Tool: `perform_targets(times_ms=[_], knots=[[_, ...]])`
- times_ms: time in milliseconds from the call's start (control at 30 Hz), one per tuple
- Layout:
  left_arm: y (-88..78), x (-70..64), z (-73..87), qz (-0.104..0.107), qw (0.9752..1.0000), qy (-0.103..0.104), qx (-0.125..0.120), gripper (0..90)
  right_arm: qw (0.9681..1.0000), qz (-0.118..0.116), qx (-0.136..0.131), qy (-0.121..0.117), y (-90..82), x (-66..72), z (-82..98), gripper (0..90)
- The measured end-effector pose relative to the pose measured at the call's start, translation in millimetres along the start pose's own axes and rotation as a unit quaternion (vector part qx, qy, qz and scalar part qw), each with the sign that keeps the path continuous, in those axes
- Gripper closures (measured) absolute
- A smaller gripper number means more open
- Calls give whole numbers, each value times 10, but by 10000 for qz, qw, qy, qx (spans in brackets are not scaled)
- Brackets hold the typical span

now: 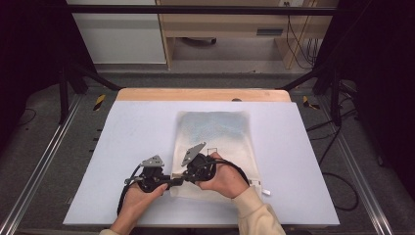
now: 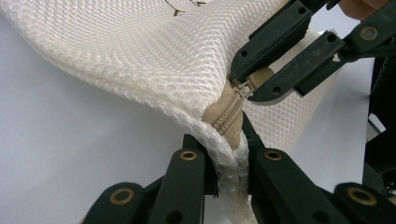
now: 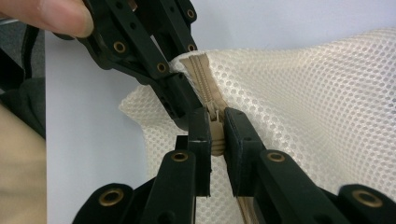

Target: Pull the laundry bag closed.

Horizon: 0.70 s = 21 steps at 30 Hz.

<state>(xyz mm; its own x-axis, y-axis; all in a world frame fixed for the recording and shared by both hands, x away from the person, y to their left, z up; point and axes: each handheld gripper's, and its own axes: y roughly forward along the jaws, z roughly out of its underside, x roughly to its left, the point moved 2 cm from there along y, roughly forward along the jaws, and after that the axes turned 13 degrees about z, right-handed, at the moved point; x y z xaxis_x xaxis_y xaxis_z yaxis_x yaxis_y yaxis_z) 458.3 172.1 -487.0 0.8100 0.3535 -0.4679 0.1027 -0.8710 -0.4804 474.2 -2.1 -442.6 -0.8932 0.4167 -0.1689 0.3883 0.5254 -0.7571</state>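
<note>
Mesh laundry bag (image 1: 215, 147) is lying flat on the pale table mat (image 1: 122, 147), its near left corner lifted slightly where we are working on it with both grippers just in front of us. We are clamping the left gripper (image 2: 229, 163) onto the corded corner seam of the bag right at the end of the tan zipper (image 2: 229, 116), and we are pinching the zipper slider (image 3: 215, 116) between the closed jaws of the right gripper (image 3: 215, 135); in the left gripper view that same slider (image 2: 245, 88) is sitting between the right gripper's black jaw tips. Both hands are holding steady, and we are judging that the slide along the zipper is about to be drawn. The slider is small and the grip on it is looking shallow, so a pull angled away from the zipper line could be popping it out of the jaws. If the left grip is slipping off the thick seam, the whole bag would be dragging across the mat instead of the zipper running. Loose mesh is bunching close to the teeth, and it could be catching in the slider and jamming it. Pulling too hard against a jam risks tearing the mesh or bending the pull
</note>
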Motion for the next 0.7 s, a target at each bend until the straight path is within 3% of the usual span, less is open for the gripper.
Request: perform_targets(times_ms=[700], knots=[[4, -22, -3, 51, 10000, 26, -47, 840, 9998, 48, 76, 184, -56, -96, 149, 819]])
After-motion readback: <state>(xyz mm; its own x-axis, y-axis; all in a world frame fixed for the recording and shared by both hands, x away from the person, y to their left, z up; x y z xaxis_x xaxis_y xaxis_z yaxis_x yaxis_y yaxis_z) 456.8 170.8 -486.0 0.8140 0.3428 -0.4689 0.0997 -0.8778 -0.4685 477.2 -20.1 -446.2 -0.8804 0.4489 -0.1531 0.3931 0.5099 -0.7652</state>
